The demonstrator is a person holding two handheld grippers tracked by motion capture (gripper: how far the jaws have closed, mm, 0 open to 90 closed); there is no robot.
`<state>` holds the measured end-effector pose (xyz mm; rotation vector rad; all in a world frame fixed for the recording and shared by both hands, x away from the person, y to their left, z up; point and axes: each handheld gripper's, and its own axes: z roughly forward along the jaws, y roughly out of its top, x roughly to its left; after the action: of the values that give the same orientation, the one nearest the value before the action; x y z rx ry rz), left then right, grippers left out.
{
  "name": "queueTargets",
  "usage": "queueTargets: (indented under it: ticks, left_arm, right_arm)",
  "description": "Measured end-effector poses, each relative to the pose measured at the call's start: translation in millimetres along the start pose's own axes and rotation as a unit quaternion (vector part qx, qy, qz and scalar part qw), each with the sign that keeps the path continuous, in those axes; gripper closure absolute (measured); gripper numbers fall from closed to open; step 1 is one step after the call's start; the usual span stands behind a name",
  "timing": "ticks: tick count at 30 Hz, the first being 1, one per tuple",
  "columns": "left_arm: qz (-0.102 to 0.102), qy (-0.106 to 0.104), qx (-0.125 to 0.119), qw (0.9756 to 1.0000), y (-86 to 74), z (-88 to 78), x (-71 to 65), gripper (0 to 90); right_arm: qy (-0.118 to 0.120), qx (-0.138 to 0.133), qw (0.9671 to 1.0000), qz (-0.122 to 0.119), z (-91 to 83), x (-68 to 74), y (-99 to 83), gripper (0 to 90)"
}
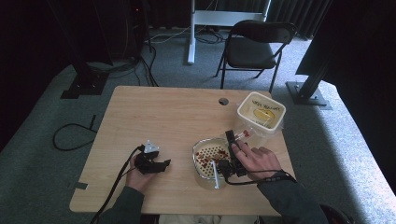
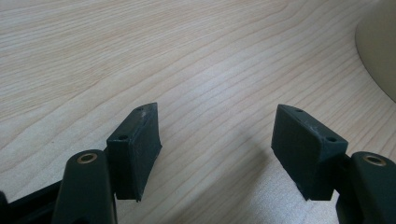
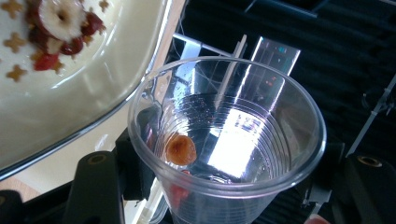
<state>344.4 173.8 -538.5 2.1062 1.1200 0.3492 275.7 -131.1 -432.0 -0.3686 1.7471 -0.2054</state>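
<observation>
right gripper (image 1: 236, 140), held in the person's right hand (image 1: 257, 161), is clamped on a clear plastic cup (image 3: 226, 140); in the right gripper view its black jaws sit against the cup's two sides and the cup's mouth faces the camera, tilted over. one small round orange-brown piece (image 3: 180, 149) clings to the inner wall near the cup's bottom, and a reddish bit shows through the wall just below it. just beside the cup, up and to the left in that view, is the rim of a pale dish (image 3: 140, 84) with a perforated insert, and on it lie red pieces and a pale sliced piece (image 3: 60, 18). in the high view the dish (image 1: 198, 163) sits on the wooden table (image 1: 159, 116) near the person's edge, right of the middle, with red bits (image 1: 205, 156) scattered on its holed insert; the right gripper lies over the dish's right side, and its tips reach toward a white square tub (image 1: 260, 112) that stands just behind and to the right, with something yellow inside it. the cup itself is hard to make out from above. left gripper (image 1: 161, 164) is in the left hand (image 1: 137, 175), low on the table, well apart from the dish, pointing right; in the left gripper view its jaws stand apart over bare wood with nothing between them, and a curved pale edge (image 2: 378, 56) shows at the far right.
</observation>
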Motion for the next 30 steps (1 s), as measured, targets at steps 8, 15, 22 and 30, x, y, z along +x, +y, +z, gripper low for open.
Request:
queueTargets:
  ticks: [8, 15, 22, 30]
  left_arm:
    - [-0.001, 0.000, -0.001, 1.0000, -0.4, -0.2, 0.0, 33.1]
    - [0.000, 0.001, -0.001, 1.0000, -0.3, 0.0, -0.4, 33.1]
    - [-0.001, 0.001, -0.001, 1.0000, -0.4, -0.1, -0.2, 33.3]
    - [0.000, 0.001, -0.001, 1.0000, -0.3, 0.0, -0.3, 33.3]
  right_arm:
    - [-0.004, 0.000, 1.0000, -0.006, 0.2, -0.1, 3.4, 34.9]
    - [-0.001, -0.006, 1.0000, -0.003, -0.3, 3.0, 4.8, 34.8]
    - [-0.001, -0.006, 0.9998, 0.017, 0.5, 0.9, 0.0, 34.7]
    - [0.001, -0.010, 0.9989, 0.046, 0.1, -3.9, -7.2, 34.7]
